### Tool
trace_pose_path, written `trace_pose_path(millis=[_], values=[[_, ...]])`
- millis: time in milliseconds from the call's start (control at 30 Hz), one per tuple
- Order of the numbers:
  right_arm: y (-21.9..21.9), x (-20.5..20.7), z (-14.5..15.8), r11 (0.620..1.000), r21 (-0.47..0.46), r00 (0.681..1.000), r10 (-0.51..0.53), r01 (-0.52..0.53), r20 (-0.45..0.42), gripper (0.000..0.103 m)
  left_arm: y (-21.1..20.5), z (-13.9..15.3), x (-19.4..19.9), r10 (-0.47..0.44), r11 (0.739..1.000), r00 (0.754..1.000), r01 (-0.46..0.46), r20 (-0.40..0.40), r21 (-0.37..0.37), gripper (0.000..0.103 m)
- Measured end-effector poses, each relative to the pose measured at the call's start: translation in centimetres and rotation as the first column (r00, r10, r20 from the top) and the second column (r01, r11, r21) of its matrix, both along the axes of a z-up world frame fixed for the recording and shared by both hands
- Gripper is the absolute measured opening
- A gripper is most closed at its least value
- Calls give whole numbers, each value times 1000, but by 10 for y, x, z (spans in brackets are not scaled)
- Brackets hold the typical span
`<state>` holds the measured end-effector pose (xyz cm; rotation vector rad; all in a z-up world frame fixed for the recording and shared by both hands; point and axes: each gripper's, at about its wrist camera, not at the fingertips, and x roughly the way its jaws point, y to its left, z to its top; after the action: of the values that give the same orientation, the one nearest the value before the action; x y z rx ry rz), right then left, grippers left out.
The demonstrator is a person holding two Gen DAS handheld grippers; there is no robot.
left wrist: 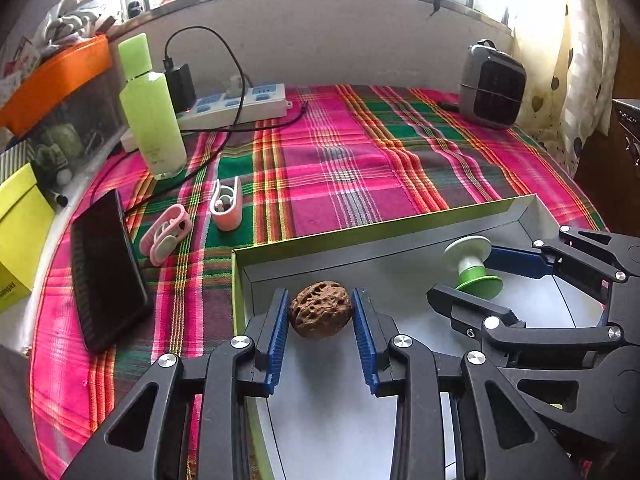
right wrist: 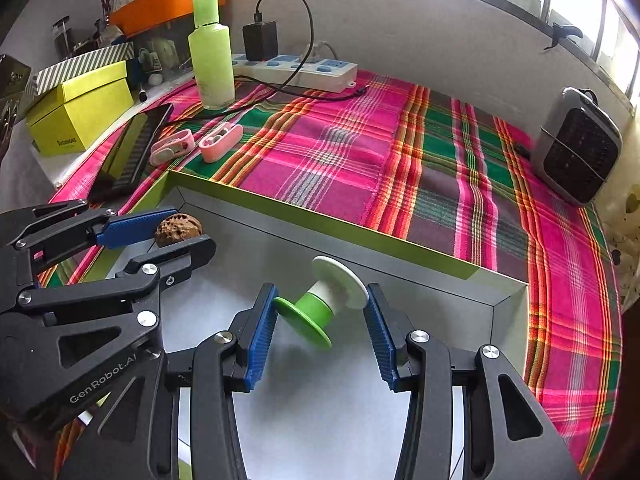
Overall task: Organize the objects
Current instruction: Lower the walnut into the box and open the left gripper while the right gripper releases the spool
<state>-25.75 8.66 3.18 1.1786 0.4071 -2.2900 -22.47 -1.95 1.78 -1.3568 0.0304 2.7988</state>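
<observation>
Over the grey-floored box at lower frame, the left gripper clamps a walnut and the right gripper grips a green-and-white spool. Pink clips, a phone and a green bottle crowd the left of the plaid counter.

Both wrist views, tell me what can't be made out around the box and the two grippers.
- Left wrist view: box near edge, cut off by the frame and left gripper.
- Either view: whether walnut or spool touches the box floor.
- Right wrist view: yellow carton lettering, too small.
</observation>
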Motion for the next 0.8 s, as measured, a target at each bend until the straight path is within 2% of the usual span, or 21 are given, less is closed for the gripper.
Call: trace_pose_path(millis=[533, 800], values=[[1, -1, -4, 1000, 16, 1000, -7, 6, 17, 46, -3, 4, -2, 17, 1000, 1000, -17, 15, 3, 33], [5, 6, 4, 1000, 9, 1000, -12, 12, -4, 49, -6, 14, 6, 23, 1000, 1000, -23, -6, 12, 39]])
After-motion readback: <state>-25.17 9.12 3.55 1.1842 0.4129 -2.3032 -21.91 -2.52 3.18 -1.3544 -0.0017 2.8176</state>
